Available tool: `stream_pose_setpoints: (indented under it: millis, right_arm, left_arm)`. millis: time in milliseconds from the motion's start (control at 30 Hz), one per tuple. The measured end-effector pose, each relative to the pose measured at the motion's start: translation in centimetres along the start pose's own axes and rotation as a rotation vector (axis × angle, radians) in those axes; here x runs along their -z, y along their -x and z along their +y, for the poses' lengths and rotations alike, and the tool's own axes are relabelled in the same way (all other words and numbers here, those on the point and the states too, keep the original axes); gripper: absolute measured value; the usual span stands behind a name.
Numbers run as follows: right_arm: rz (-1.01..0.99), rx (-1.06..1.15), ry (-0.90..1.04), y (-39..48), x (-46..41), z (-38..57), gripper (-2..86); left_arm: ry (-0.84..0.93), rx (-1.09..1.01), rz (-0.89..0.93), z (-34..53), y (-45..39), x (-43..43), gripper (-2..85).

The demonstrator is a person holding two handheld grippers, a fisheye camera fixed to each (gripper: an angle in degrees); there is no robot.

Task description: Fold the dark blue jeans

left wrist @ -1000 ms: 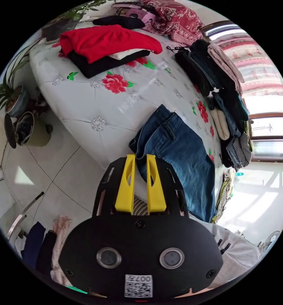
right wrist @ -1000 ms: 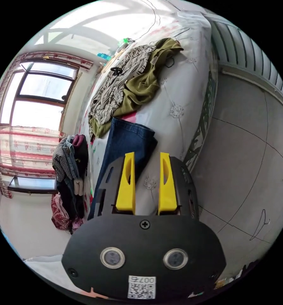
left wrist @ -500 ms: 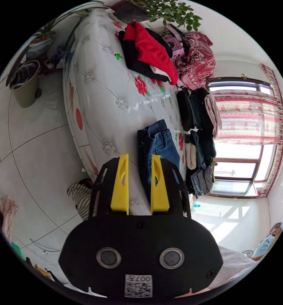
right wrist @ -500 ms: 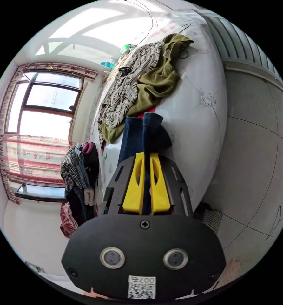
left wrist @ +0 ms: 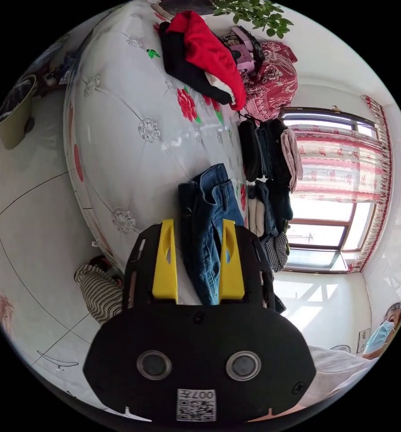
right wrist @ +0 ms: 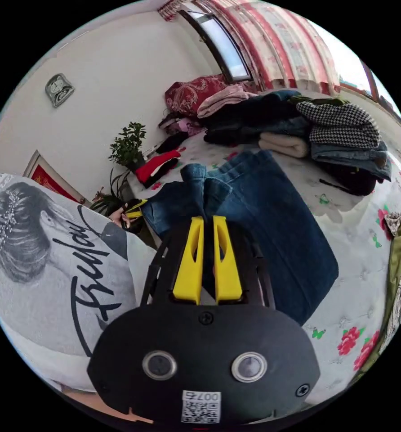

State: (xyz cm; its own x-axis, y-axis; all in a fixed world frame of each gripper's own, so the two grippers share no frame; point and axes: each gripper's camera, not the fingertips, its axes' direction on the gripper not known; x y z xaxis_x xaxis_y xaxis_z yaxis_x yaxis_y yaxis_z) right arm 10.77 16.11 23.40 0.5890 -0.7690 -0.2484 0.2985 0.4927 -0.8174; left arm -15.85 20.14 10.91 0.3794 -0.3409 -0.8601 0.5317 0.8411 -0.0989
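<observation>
Since half a second ago the right gripper (right wrist: 205, 219) has carried its pinched bunch of the jeans (right wrist: 272, 225) up and over, so the denim that hung at the bed edge now lies doubled across the bed (right wrist: 344, 270), and the left gripper (left wrist: 194, 222) has its jaws wider apart than before. In the left gripper view, a striped cloth (left wrist: 99, 292) lies on the floor (left wrist: 25, 216) at the left; the flowered bed (left wrist: 119, 135) rises above it, and the jeans (left wrist: 209, 225) run from the mattress down between the two yellow jaws, which stand apart with the cloth between them; I cannot tell if they touch it. To the right a row of folded clothes (left wrist: 272, 180) lies on the bed before the window (left wrist: 326, 225). In the right gripper view, the person's printed shirt (right wrist: 52, 270) is at the left, and the left gripper (right wrist: 133, 211) shows small beside it. The right jaws are closed on a bunched fold of the jeans, whose wide part spreads to the right on the bed, near a pile of clothes (right wrist: 326, 130).
</observation>
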Motion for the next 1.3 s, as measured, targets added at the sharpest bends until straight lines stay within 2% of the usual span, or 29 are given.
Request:
stream_pose_setpoints:
  millis: [67, 167, 367, 500, 633, 800, 933, 1033, 1067, 1167, 1300]
  right_arm:
    - [-0.075, -0.027, 0.268, 0.2, -7.4, 0.6, 2.5]
    - [-0.064, -0.037, 0.381, 0.6, -9.8, 1.5, 3.3]
    - [0.053, -0.024, 0.367, 0.3, -7.4, 1.0, 4.9]
    - [0.007, -0.125, 0.268, -0.4, -6.2, 0.8, 5.9]
    - [-0.004, -0.191, 0.185, 0.0, -4.3, 1.8, 7.0]
    - [0.087, -0.261, 0.089, -0.3, 0.2, 4.5, 7.7]
    - [0.158, -0.443, -0.081, -1.8, 5.5, 9.5, 7.7]
    - [0.181, -0.608, -0.207, -2.9, 8.8, 14.5, 8.0]
    - [0.189, -0.674, -0.248, -3.2, 9.8, 16.5, 8.2]
    - [0.188, -0.818, -0.33, -3.6, 11.5, 21.3, 8.7]
    - [0.151, -0.913, -0.375, -3.5, 12.2, 25.5, 9.5]
  left_arm:
    - [-0.006, 0.011, 0.028, -0.8, 1.0, 0.1, 11.7]
    - [-0.01, 0.041, 0.079, -1.6, 2.5, 0.2, 10.2]
    - [-0.028, 0.042, 0.127, -2.3, 5.1, 0.6, 6.5]
    - [-0.033, 0.034, 0.187, -2.4, 6.7, 0.9, 4.5]
    - [-0.021, -0.134, 0.308, -2.4, 3.4, 1.6, 4.0]
    - [0.222, -0.588, 0.361, -0.3, -9.6, -0.4, 4.3]
    - [0.513, -1.004, 0.492, 8.7, -21.9, -5.1, 4.7]
    - [0.778, -1.184, 0.574, 18.2, -26.3, -11.0, 7.0]
    - [0.933, -1.199, 0.591, 22.1, -26.7, -14.1, 8.7]
    - [1.158, -1.156, 0.517, 27.9, -25.0, -19.7, 10.9]
    - [1.126, -1.077, 0.387, 25.8, -21.3, -21.4, 11.5]
